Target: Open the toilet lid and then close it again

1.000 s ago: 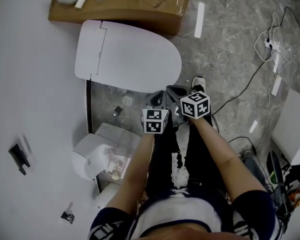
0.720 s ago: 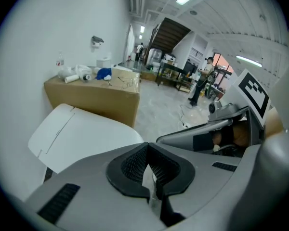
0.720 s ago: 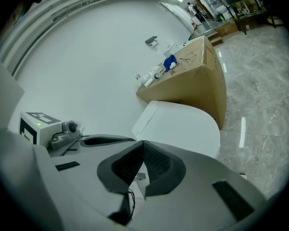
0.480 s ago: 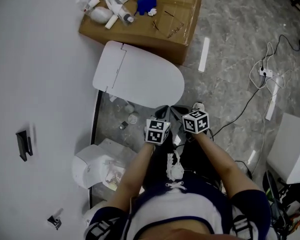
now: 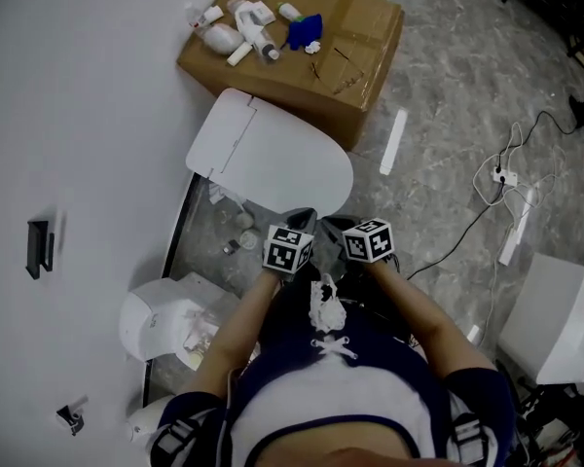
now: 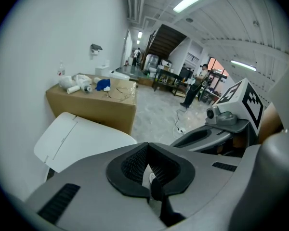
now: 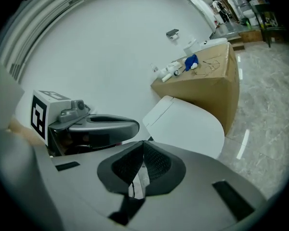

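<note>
Beyond my left fingers (image 6: 132, 166) I see a brown cardboard box (image 5: 362, 58) against the white wall (image 5: 78, 115). White fittings (image 5: 251, 22) and a blue object (image 5: 305, 29) lie on top of it. Well off to the right of the fingers, a white power strip (image 5: 499, 175) and its cable lie on the grey marbled floor (image 5: 448, 86).

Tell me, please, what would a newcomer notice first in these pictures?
The white toilet lid lies shut beside the white wall. Behind it stands a brown cardboard box with small items on top. In front of the lid, the left gripper and the right gripper are both shut and empty.
</note>
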